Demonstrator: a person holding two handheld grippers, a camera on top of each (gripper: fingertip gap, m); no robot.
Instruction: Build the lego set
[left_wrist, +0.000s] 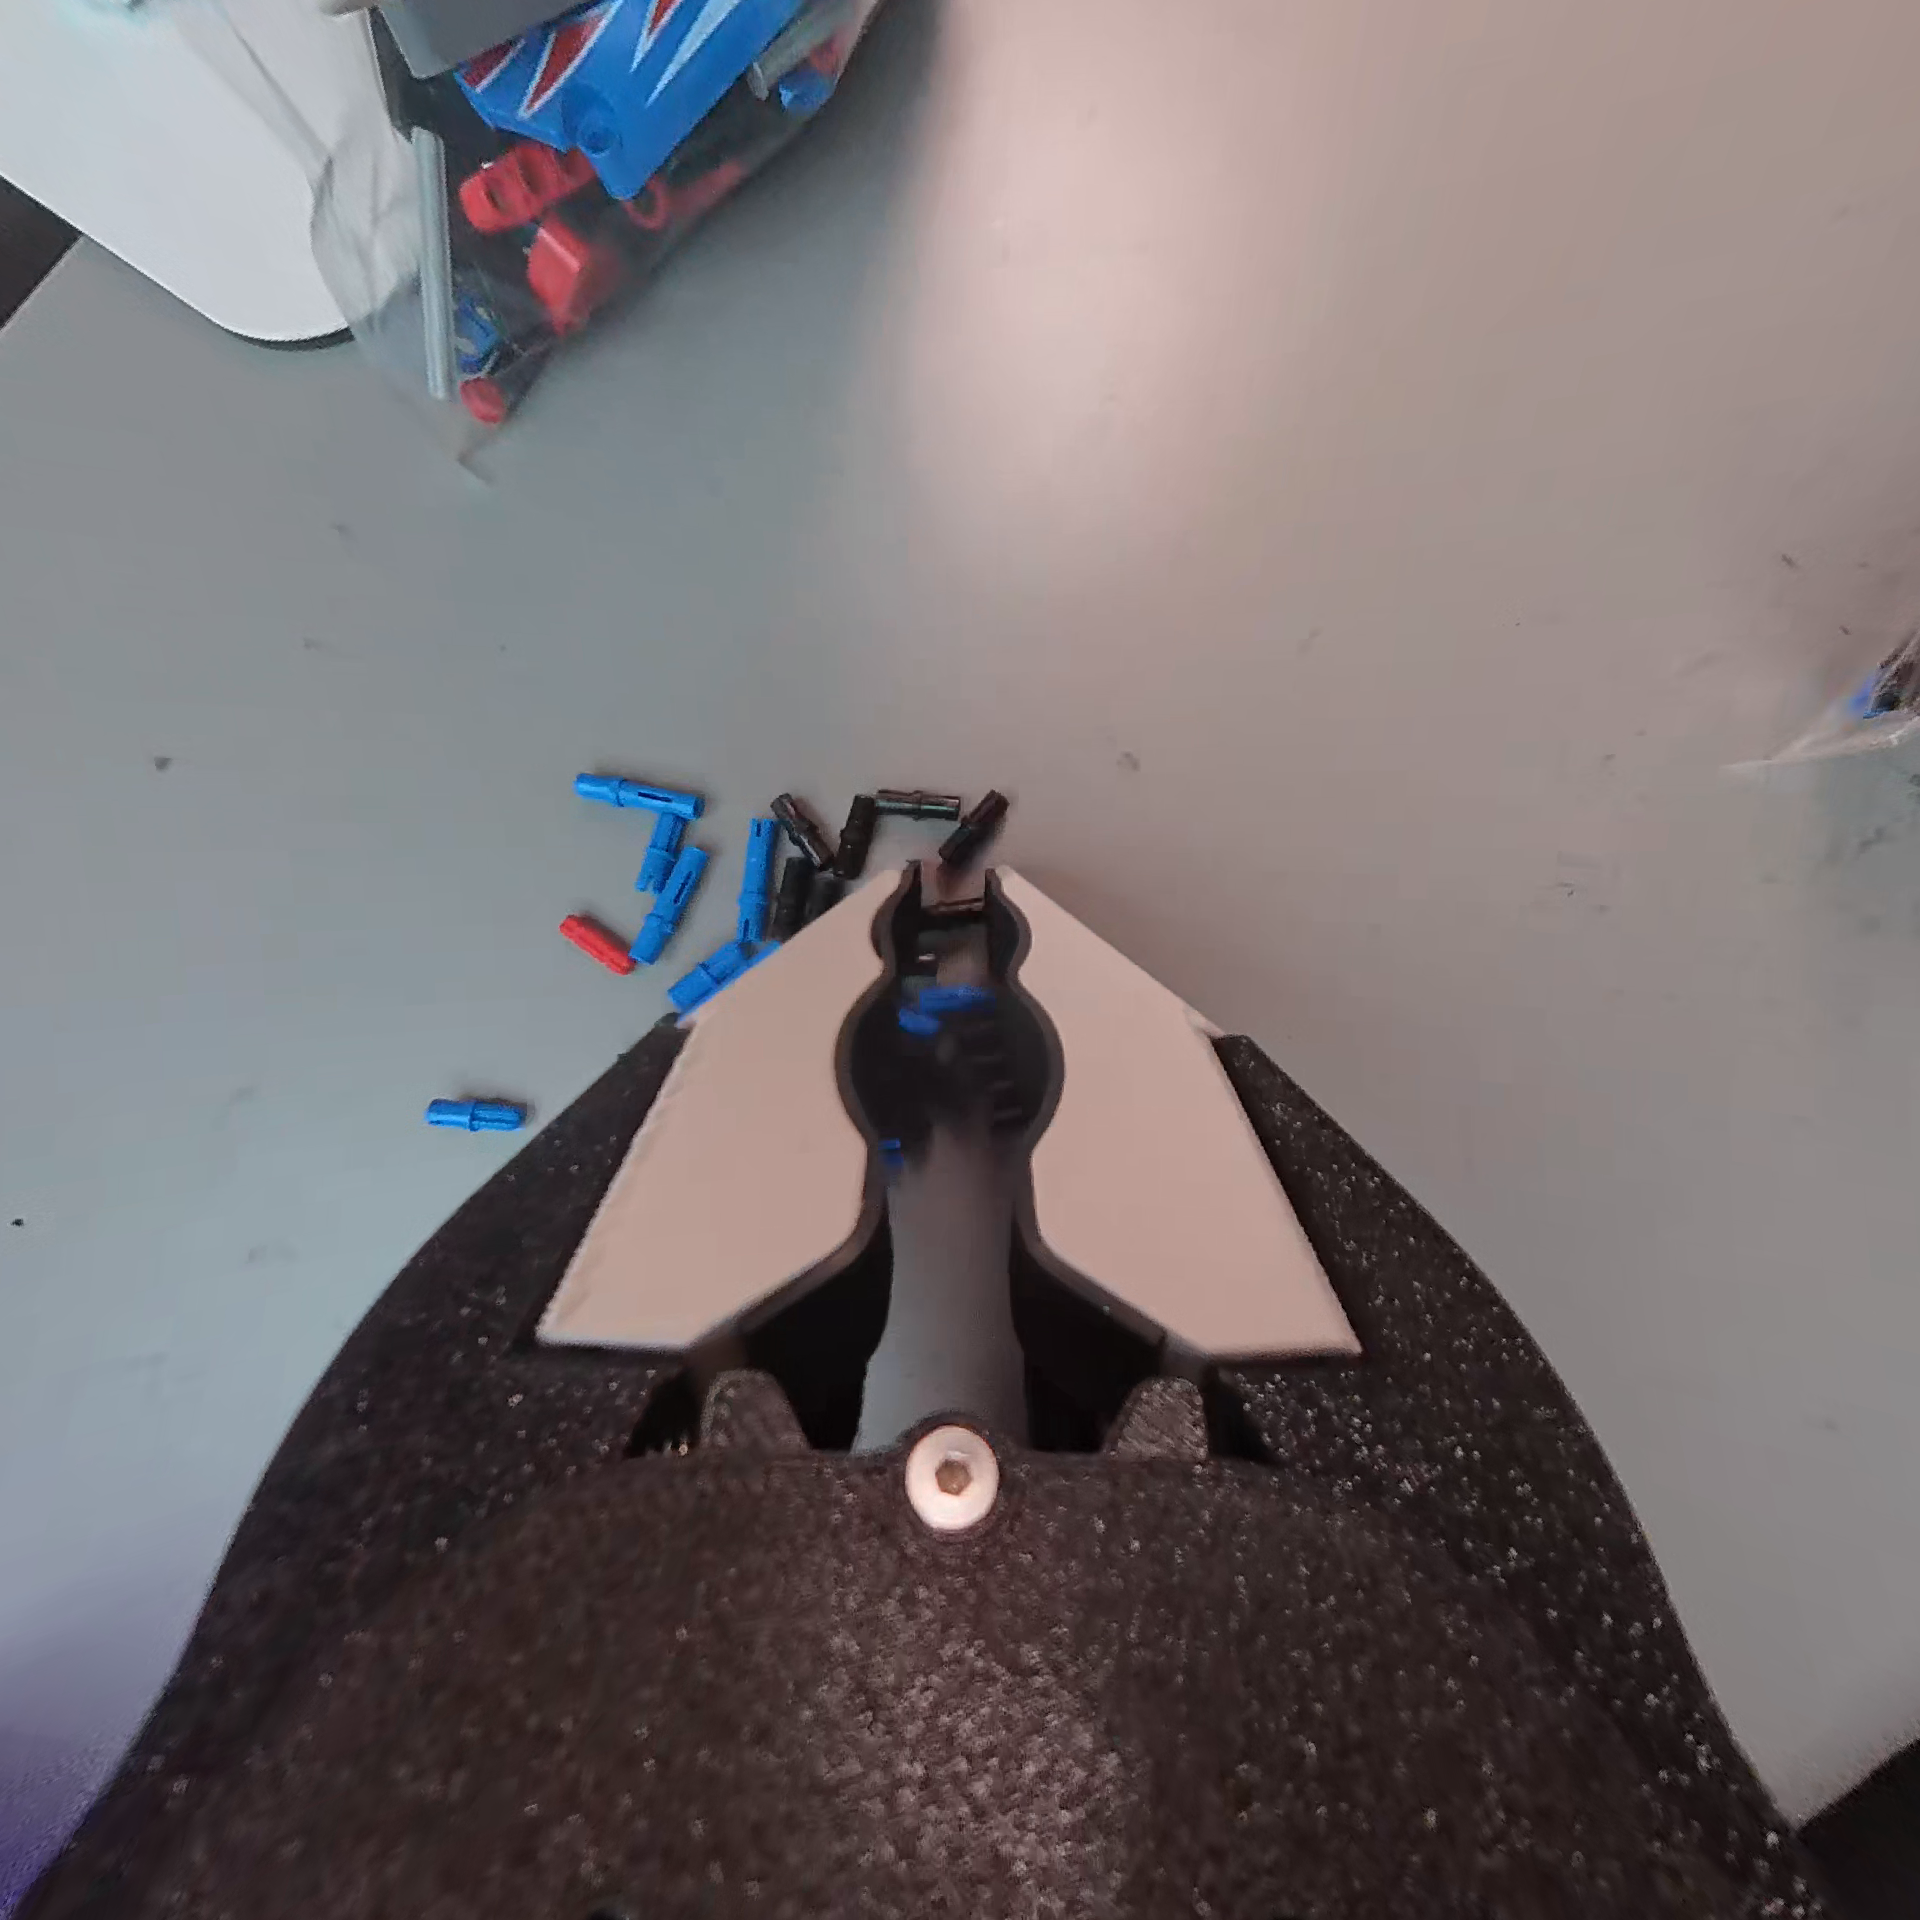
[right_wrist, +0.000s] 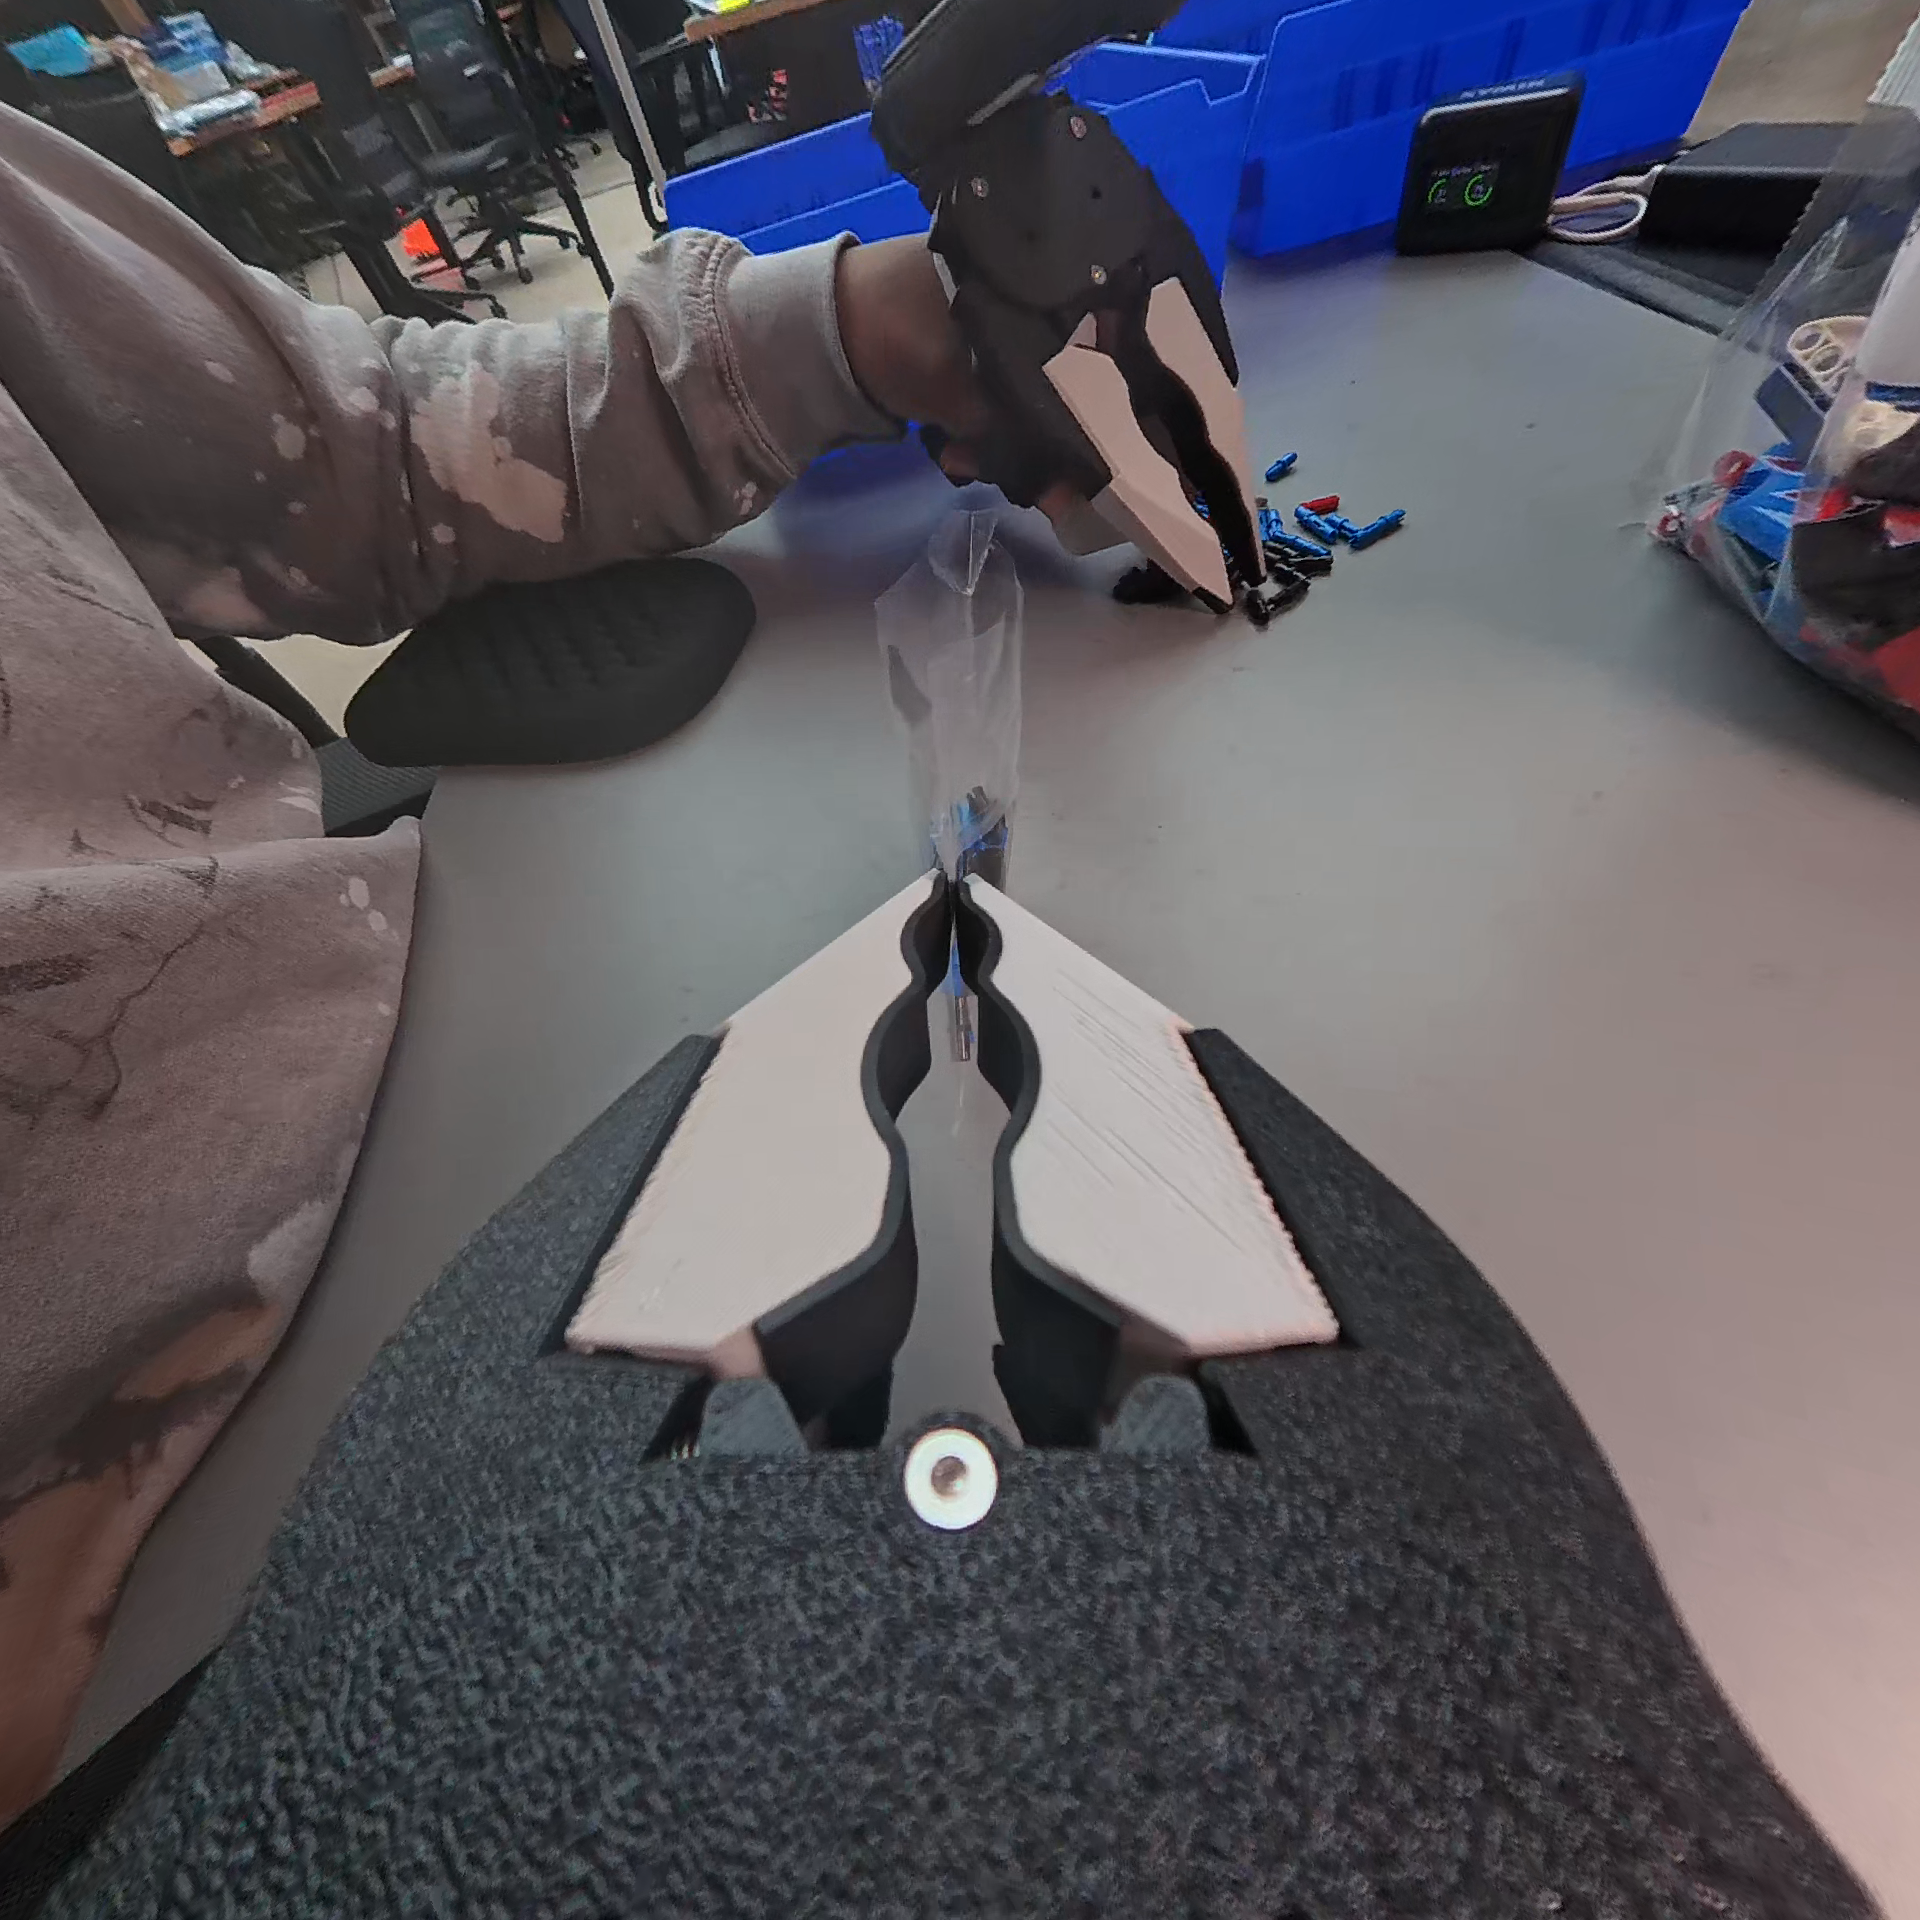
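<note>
My right gripper (right_wrist: 953, 883) is clamped on a small clear bag (right_wrist: 951, 665) that stands upright above the desk (right_wrist: 1455, 935), pins bunched at its pinched lower end. Farther off, my left gripper (left_wrist: 951, 883) pinches a black pin (left_wrist: 954, 907) lying crosswise between its tips, low over the desk among loose blue pins (left_wrist: 681, 894) and black pins (left_wrist: 914, 805) pointing every way. Beyond lies a bag of parts (left_wrist: 582, 208).

Grey tabletop (right_wrist: 1455, 935); blue storage bins (right_wrist: 1351, 135) along far edge; office chairs (right_wrist: 488, 156), desks (right_wrist: 260, 104) behind.
</note>
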